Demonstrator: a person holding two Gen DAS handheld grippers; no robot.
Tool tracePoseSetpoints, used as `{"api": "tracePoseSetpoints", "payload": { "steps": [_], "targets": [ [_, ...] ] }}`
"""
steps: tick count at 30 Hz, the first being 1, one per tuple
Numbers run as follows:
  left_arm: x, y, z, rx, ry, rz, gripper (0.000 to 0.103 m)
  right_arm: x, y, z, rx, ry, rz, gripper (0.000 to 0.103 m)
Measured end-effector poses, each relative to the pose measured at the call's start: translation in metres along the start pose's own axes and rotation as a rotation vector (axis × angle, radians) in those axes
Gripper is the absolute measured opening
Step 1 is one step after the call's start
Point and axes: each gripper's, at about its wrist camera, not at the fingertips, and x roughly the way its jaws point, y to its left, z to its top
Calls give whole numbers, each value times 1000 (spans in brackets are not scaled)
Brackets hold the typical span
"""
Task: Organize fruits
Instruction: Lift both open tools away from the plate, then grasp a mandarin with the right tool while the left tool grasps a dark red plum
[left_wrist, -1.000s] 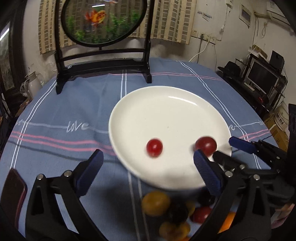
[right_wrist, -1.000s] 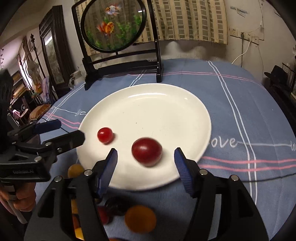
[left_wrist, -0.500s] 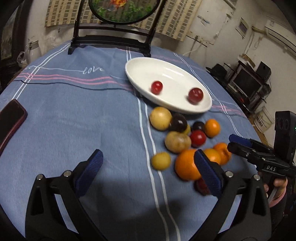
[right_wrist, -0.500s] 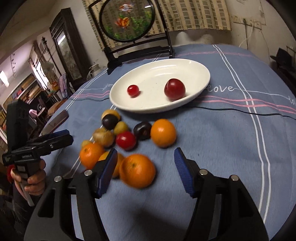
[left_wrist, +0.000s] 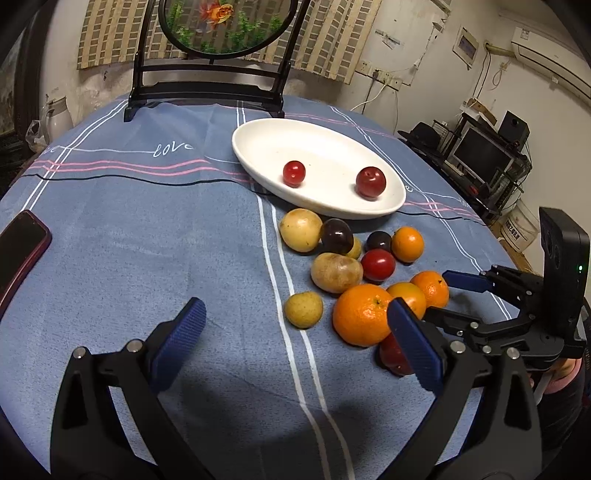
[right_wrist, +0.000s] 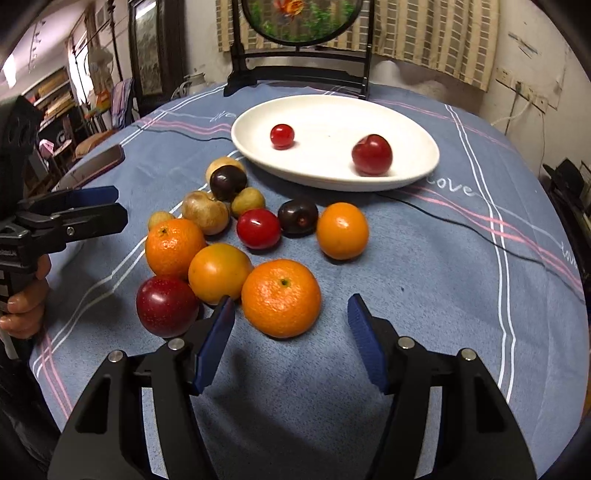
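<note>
The blue woven cloth (left_wrist: 147, 258) over the round surface carries the word "love" stitched in white script, readable once beside the pink stripes and again past the plate's far rim; no other writing can be made out.

A white oval plate (right_wrist: 406, 122), smooth and glossy, holds two red fruits: a small round one (right_wrist: 282, 135) and a larger one (right_wrist: 371, 154), well apart from each other.

On the cloth just in front of the plate lies a loose cluster of thirteen fruits; four orange ones, among them a dimpled mandarin (right_wrist: 280, 297) nearest the right tongs; two dark purple plums (right_wrist: 297, 216); two shiny red ones, including a big speckled red fruit (right_wrist: 167, 305); five dull yellow-brown ones, one of them a small round fruit (left_wrist: 303, 309) lying apart.

The left tongs (left_wrist: 295, 332) stand wide open over bare cloth, empty; the right tongs (right_wrist: 291, 321) are parted too, pads clear of the mandarin just ahead of them.

A dark phone (left_wrist: 18, 254) lies flat at the surface's edge.
</note>
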Motion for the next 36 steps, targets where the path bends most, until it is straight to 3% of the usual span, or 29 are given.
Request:
{"api": "tracePoseSetpoints", "payload": {
  "steps": [4, 8, 16, 22, 25, 29, 36],
  "targets": [
    [0, -3, -1, 16, 0, 8, 100, 1, 4, 5, -34, -6, -30, 62],
    [0, -3, -1, 15, 1, 10, 100, 1, 5, 7, -55, 11, -9, 53],
    [0, -3, -1, 18, 2, 12, 100, 9, 17, 7, -113, 30, -28, 51],
    [1, -3, -1, 16, 7, 13, 100, 10, 17, 6, -126, 12, -45, 44],
    [1, -3, -1, 20, 9, 14, 100, 6, 11, 3, -84, 4, -26, 44],
    [-2, -9, -3, 49, -2, -16, 99, -2, -14, -1, 64, -24, 37, 44],
    [-5, -54, -26, 190, 38, -54, 75, -2, -38, -7, 210, -21, 98, 44]
  ]
}}
